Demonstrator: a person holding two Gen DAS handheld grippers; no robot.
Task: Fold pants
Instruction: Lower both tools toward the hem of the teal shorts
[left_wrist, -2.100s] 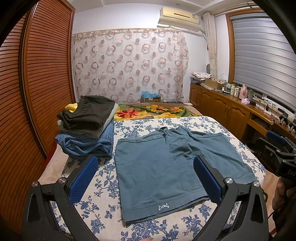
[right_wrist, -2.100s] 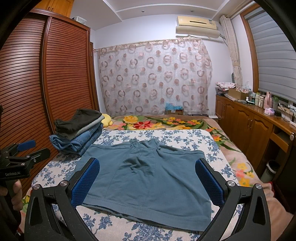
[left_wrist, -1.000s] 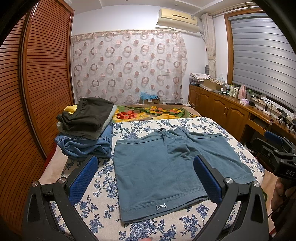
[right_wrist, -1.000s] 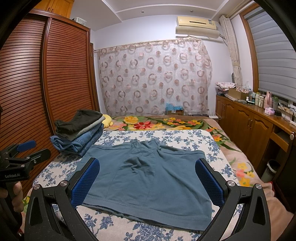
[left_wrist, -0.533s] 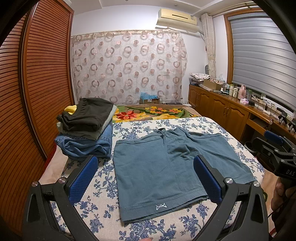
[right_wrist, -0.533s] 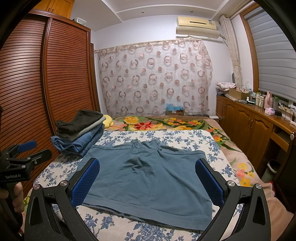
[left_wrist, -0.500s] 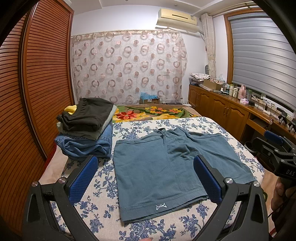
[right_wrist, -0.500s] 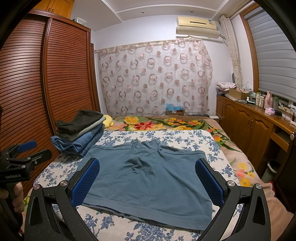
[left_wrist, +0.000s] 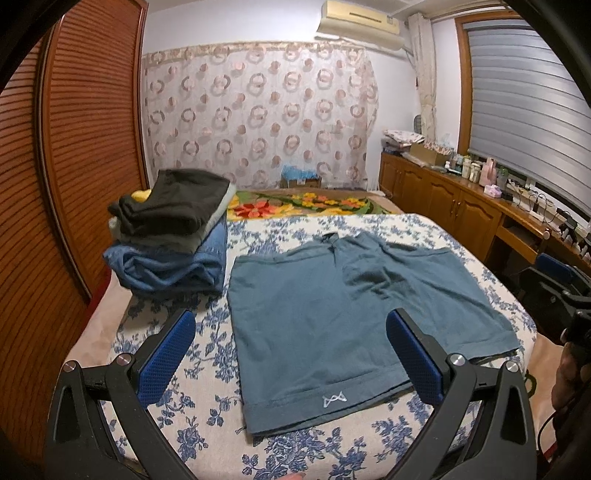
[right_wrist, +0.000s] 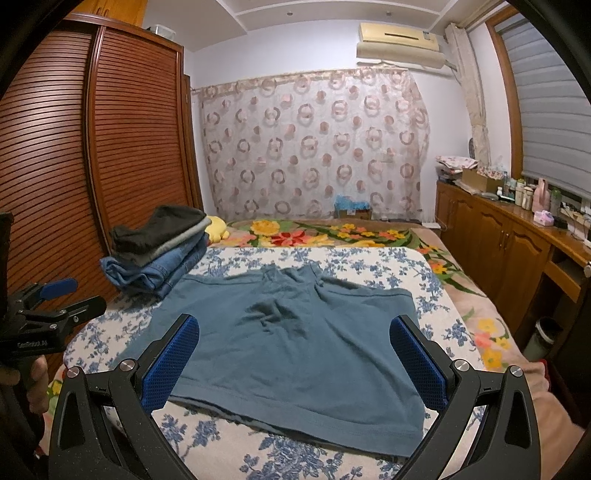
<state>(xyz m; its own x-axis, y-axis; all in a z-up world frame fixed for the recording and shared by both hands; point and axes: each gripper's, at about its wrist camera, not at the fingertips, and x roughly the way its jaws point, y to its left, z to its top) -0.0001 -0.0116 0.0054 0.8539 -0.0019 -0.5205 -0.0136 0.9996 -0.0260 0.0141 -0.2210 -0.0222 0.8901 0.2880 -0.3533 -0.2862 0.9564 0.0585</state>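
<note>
A pair of teal-blue shorts (left_wrist: 332, 317) lies spread flat on the blue-flowered bed cover (left_wrist: 207, 406), leg hems toward me, a small white logo on the left hem. It also shows in the right wrist view (right_wrist: 295, 343). My left gripper (left_wrist: 291, 354) is open and empty, held above the near hem of the left leg. My right gripper (right_wrist: 293, 362) is open and empty, held above the near hem on the right side. Each gripper shows at the edge of the other's view: the right one (left_wrist: 557, 288) and the left one (right_wrist: 48, 302).
A stack of folded clothes (left_wrist: 173, 240), dark on top of denim, sits on the bed's far left; it also shows in the right wrist view (right_wrist: 159, 247). A slatted wooden wardrobe (left_wrist: 74, 166) runs along the left. Wooden cabinets (right_wrist: 509, 236) line the right wall.
Both grippers have drifted only slightly; the views are almost the same. The shorts have not moved and both grippers stay open.
</note>
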